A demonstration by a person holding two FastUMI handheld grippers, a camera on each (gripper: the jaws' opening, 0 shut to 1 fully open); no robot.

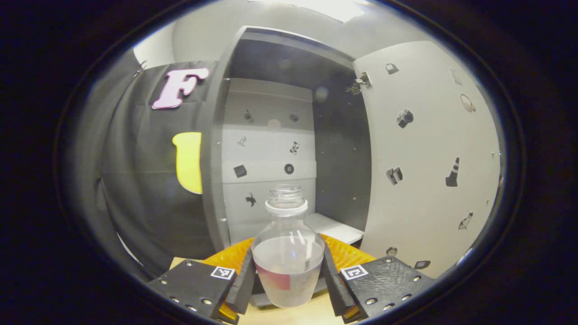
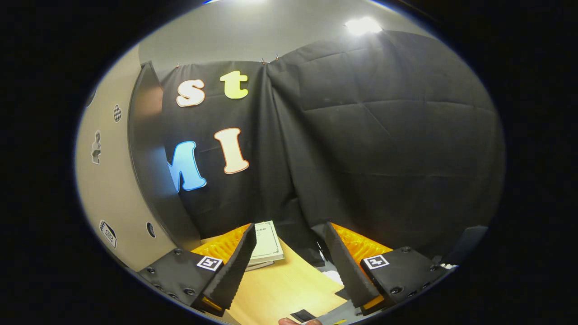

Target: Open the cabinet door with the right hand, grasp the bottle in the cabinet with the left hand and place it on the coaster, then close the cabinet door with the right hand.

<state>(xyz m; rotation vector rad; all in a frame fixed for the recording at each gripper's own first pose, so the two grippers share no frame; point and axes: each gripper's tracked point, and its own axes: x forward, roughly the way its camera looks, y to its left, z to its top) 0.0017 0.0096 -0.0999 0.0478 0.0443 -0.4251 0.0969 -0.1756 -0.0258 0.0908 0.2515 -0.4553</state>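
open cabinet (image 1: 271, 135) behind, left gripper (image 1: 287, 275) apparently pinching bottle (image 1: 287, 257), right gripper (image 2: 289, 266) spread

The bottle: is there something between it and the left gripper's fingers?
No. In the left gripper view the bottle sits directly between the left gripper fingers, which press on both its sides. Nothing visible lies between them.
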